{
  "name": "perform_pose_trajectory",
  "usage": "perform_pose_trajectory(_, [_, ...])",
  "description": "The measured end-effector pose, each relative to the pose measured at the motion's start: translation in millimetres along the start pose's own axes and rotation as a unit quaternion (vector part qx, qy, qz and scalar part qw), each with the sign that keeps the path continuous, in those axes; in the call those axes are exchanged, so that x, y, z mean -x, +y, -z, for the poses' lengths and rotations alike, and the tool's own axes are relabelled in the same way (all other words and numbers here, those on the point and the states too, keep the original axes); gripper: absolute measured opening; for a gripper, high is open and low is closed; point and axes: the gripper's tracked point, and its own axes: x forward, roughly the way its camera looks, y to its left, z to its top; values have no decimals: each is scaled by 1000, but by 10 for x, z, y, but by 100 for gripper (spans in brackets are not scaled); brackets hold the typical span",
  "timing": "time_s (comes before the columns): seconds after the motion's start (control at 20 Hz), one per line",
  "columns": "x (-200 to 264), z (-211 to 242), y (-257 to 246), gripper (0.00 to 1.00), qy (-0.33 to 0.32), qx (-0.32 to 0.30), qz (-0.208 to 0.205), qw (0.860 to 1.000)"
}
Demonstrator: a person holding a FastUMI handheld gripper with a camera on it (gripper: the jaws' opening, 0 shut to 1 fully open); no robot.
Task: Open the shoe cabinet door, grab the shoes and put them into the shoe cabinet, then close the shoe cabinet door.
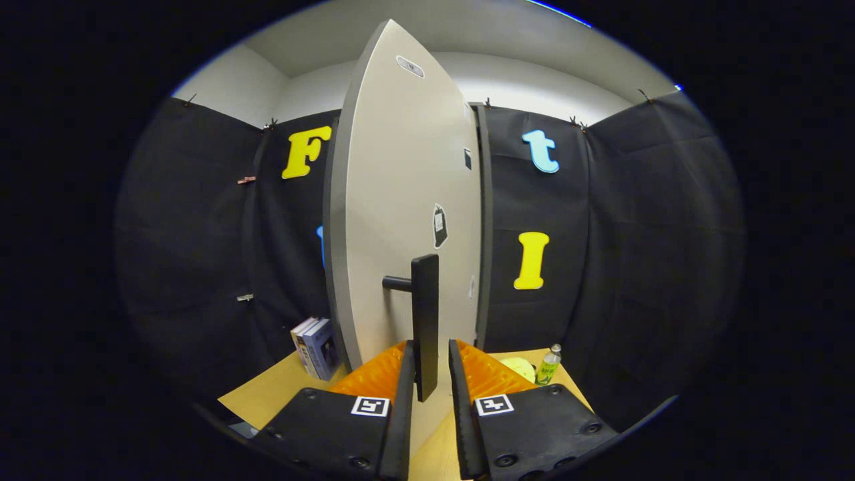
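Note:
The shoe cabinet door (401, 200) is a tall light-grey panel that stands swung partly out, its free edge to the left and its hinge side to the right. A black vertical bar handle (425, 314) sticks out from the door on a short post. My gripper (431, 354) has come up to it from below. The handle's lower end sits between the two fingers, which are closed in on it. No shoes can be seen.
The cabinet stands on a wooden tabletop (267, 394). A small stack of books (314, 347) leans left of the door. Right of the fingers are a small green bottle (548, 366) and a pale round object (518, 367). Black cloth walls close in behind.

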Motion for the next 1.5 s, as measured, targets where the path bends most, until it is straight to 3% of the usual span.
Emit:
perform_pose_trajectory(0.3, [608, -176, -335, 32, -48, 18, 43, 998])
perform_pose_trajectory(0.75, [480, 197, 86, 32, -9, 24, -16, 1000])
perform_pose_trajectory(1.15, [-72, 1110, 910, 32, 96, 14, -73, 993])
perform_pose_trajectory(1.5, [-634, 2516, 1334, 33, 236, -9, -52, 970])
